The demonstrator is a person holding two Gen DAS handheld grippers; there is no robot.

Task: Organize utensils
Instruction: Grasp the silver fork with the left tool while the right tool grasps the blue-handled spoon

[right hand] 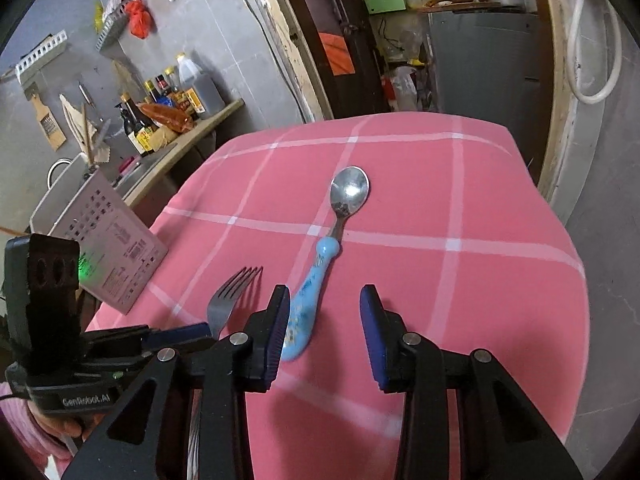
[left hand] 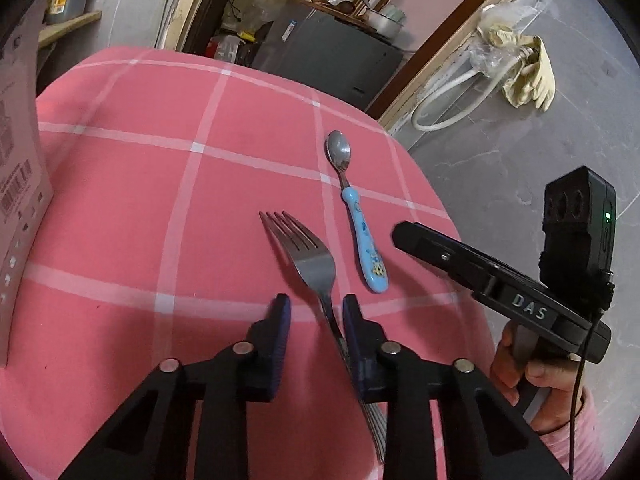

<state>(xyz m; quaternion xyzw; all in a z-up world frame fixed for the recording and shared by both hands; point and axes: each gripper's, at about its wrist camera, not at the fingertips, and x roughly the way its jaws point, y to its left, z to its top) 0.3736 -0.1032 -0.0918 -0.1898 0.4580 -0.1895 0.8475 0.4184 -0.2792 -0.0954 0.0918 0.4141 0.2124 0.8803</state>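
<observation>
- Your left gripper (left hand: 314, 312) hangs over the pink checked cloth (left hand: 160, 184) on the bench, with the fork (left hand: 310, 252) running right between its jaws.
- Those jaws stand apart: the right-hand pad sits against the fork's handle, the other pad is clear of it, so there is no clamp on it.
- The fork lies flat on the cloth, prongs pointing away from you, handle passing back under the left gripper.
- Just to the right of the fork lies the spoon (left hand: 352, 208), its blue handle towards you and its steel bowl at the far end.
- Your right gripper (right hand: 324, 320) sits low over the near end of the spoon; its jaws are apart too.
- The spoon's blue handle slants in by the left-hand pad and seems to touch it, while the other pad stands well clear of the spoon.
- From the right wrist view the fork is left of the spoon, with the left gripper's blue-tipped fingers reaching in at its neck.
- A white printed box (right hand: 108, 256) stands on the cloth's left edge, beyond the fork and well apart from the spoon.
</observation>
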